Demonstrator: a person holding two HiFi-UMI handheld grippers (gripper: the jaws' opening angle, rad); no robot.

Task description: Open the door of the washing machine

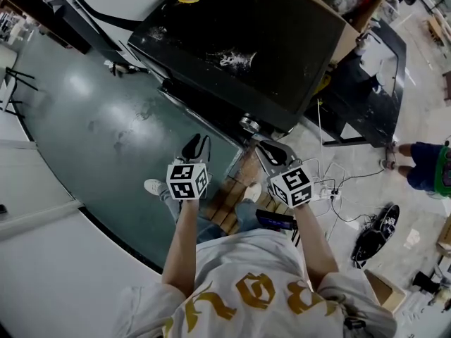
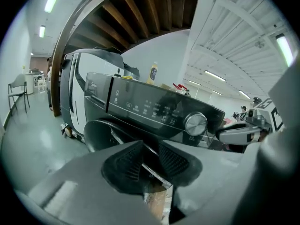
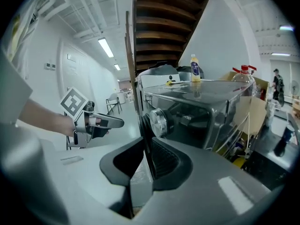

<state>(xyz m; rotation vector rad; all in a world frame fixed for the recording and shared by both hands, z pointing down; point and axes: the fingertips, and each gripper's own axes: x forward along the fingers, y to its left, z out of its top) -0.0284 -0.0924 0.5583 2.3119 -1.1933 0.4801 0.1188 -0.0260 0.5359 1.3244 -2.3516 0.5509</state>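
Head view: the black front-loading washing machine (image 1: 246,48) stands straight ahead on a grey-green painted floor (image 1: 91,118). The left gripper (image 1: 196,146) hangs short of its front and the right gripper (image 1: 273,152) is at its front corner. White cables (image 1: 331,192) trail at the right, near a bystander in blue shorts (image 1: 423,167).

Left gripper view: the fingers (image 2: 129,162) are spread and empty. Beyond them are the machine's chrome dial (image 2: 195,123) and a yellow plastic bottle (image 2: 152,72) on its lid.

Right gripper view: the fingers (image 3: 164,161) pinch the door's dark rim (image 3: 144,139), below a brown wooden staircase (image 3: 164,22).
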